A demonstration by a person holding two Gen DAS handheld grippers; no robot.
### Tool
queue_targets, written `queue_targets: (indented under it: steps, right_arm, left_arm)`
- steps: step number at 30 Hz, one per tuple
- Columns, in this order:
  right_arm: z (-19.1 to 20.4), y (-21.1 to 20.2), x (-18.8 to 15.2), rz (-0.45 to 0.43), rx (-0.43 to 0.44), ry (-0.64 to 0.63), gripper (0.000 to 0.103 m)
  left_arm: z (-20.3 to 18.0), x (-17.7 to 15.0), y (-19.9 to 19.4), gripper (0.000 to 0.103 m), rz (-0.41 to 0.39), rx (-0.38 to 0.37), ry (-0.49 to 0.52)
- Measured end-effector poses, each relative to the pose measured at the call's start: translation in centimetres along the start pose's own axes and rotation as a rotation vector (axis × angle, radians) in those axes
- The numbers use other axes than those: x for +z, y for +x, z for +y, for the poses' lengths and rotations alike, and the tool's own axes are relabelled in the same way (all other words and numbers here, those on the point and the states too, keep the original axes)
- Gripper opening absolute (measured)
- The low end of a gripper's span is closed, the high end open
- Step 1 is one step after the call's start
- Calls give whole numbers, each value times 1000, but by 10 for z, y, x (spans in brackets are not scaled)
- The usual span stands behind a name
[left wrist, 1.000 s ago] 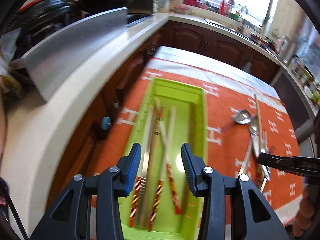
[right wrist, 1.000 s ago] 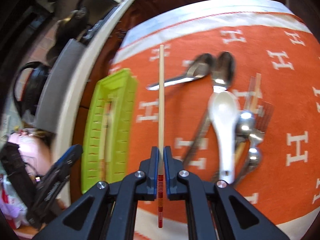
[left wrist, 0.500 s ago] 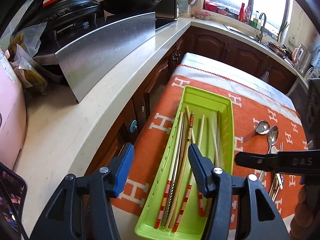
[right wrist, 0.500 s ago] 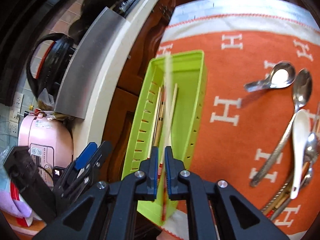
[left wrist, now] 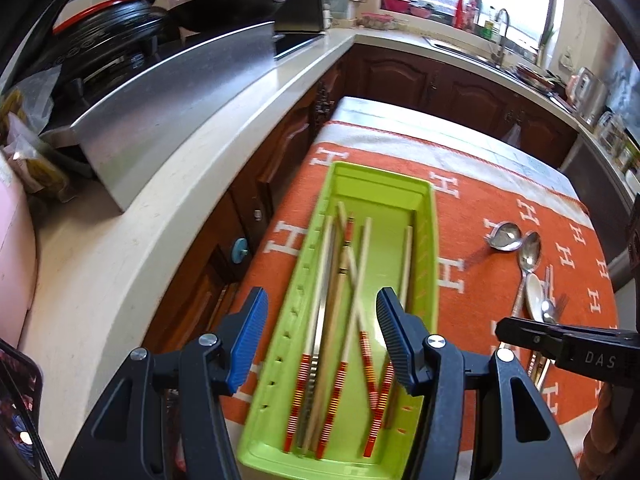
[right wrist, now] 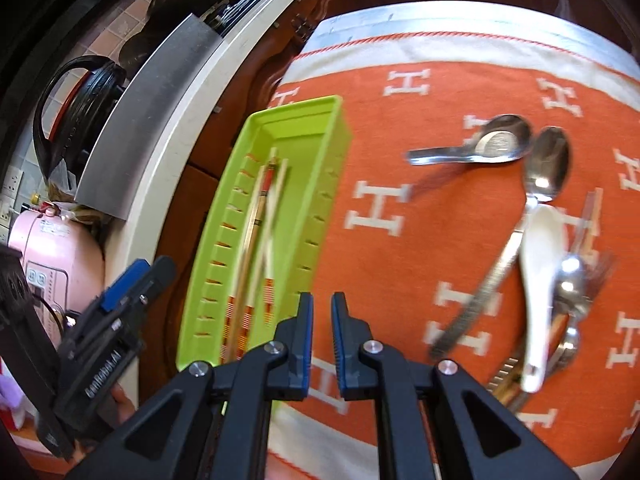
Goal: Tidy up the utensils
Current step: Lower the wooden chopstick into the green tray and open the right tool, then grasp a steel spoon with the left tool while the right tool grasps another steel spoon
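Two grippers hang over the table, both tipped steeply down. The left gripper (left wrist: pixel 320 340) has its jaws spread wide with nothing pinched; right under and between them lies the near end of the green tray (left wrist: pixel 426 264), which runs away from the gripper lengthwise. The chopsticks (left wrist: pixel 320 320) lie loose inside it, several crossing, their red-striped ends nearest the gripper. The right gripper (right wrist: pixel 321 340) stands just to the right of the tray's near corner, over the orange cloth (right wrist: pixel 380 280); its jaws are opening, a narrow gap between them, and nothing is in that gap. Ahead and to its right lies a pile of cutlery: a white spoon (right wrist: pixel 538 280) on top, blurred metal pieces beneath. Beyond that a long metal spoon (right wrist: pixel 546 168) and, farthest, a short metal spoon (right wrist: pixel 480 148) rest apart on the cloth.
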State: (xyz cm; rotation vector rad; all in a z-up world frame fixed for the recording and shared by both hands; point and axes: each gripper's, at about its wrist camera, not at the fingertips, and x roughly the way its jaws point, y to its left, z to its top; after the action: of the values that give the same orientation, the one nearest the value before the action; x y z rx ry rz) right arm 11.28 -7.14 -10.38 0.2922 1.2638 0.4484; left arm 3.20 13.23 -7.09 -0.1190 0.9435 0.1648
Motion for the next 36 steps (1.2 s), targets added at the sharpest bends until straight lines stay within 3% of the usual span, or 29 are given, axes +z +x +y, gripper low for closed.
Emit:
queue_targets:
  steps: [6, 13, 18, 22, 26, 36]
  right_arm:
    - [-31, -33, -13, -85, -29, 22, 9]
    - [-68, -57, -24, -143, -44, 76, 9]
    - [-89, -67, -24, -166, -50, 106, 9]
    - [-102, -73, -19, -181, -64, 100, 9]
    - [-117, -77, -7, -207, -76, 95, 19]
    - [-143, -67, 25, -227, -80, 80, 20]
  left_arm:
    - [-26, -2, -3, 55, 10, -52, 48]
    - [-51, 12, -1, 57, 53, -197, 62]
    - [-73, 31, 0, 60, 60, -242, 98]
    - [-98, 49, 11, 61, 69, -229, 175]
    - [-128, 69, 40, 61, 130, -271, 245]
    - [-200, 93, 140, 61, 287, -265, 388]
